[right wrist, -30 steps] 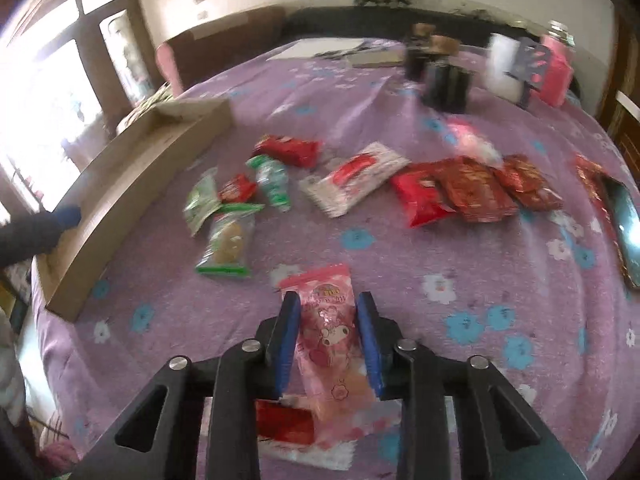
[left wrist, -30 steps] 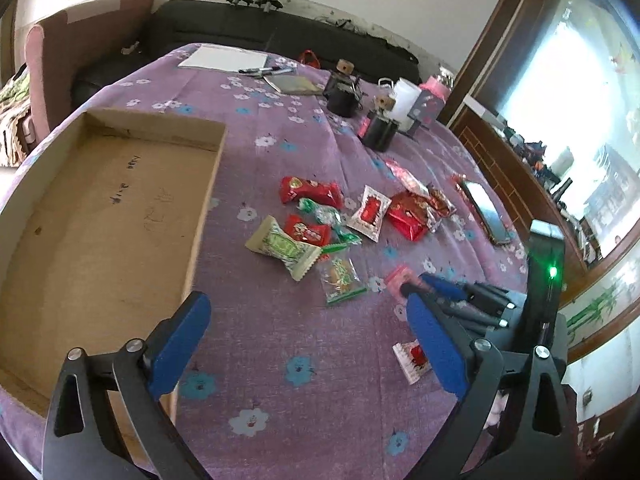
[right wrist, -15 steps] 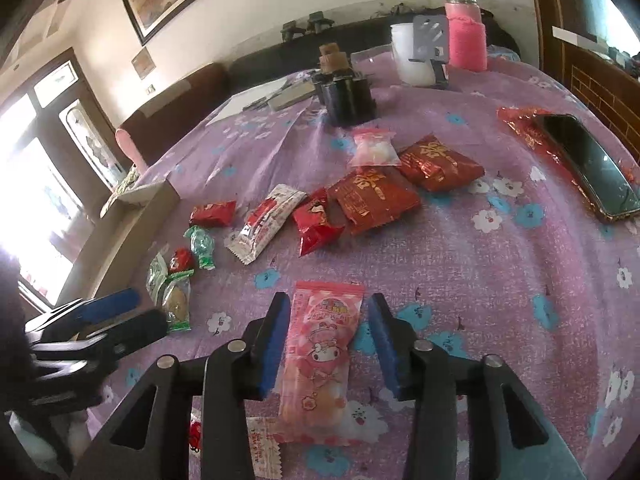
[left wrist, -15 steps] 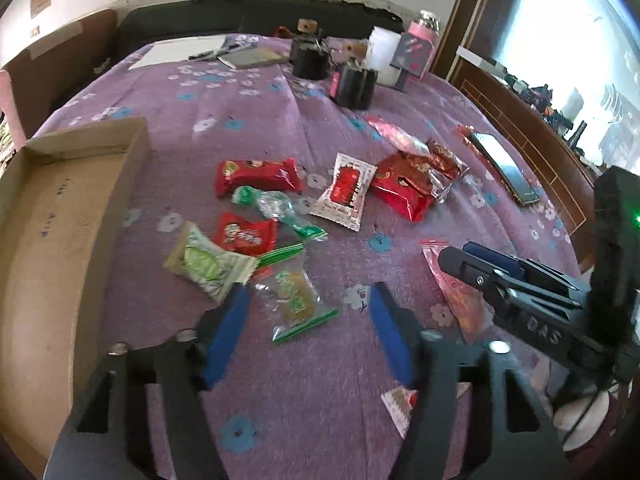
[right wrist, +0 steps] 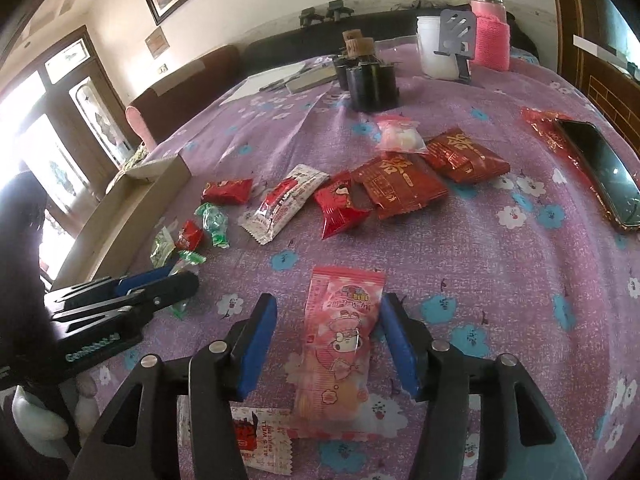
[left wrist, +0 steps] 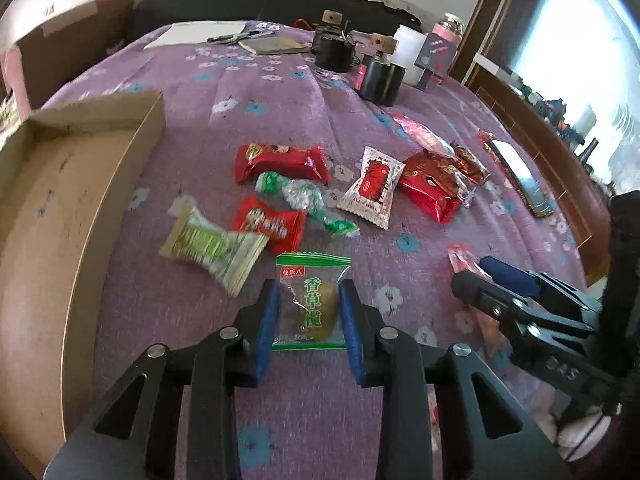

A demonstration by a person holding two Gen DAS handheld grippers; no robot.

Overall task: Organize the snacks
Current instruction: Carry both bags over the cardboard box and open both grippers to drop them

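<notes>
Several snack packets lie scattered on the purple flowered cloth [left wrist: 320, 128]. My left gripper [left wrist: 309, 286] points down at a clear green-edged olive packet [left wrist: 310, 312]. Its jaws are closing, and both blue pads touch the packet's sides. In the right wrist view my right gripper [right wrist: 329, 300] straddles a pink cartoon packet [right wrist: 340, 336] lying flat on the cloth. Its jaws are opening, and the left pad stands well off the packet. An open cardboard box [left wrist: 60, 200] sits at the left of the pile.
Red packets [left wrist: 280, 162], a white-and-red packet [left wrist: 370, 186] and green candies [left wrist: 304, 200] lie beyond my left gripper. A phone [right wrist: 604, 176] lies at the right edge. Black containers [right wrist: 372, 80], a white tub and a pink bottle stand at the back. Another white-and-red packet [right wrist: 260, 440] lies under my right gripper.
My left gripper swung from beside the box to the snack pile, dropped lower, and closed from wide open onto the green olive packet. My right jaws opened off the pink packet.
</notes>
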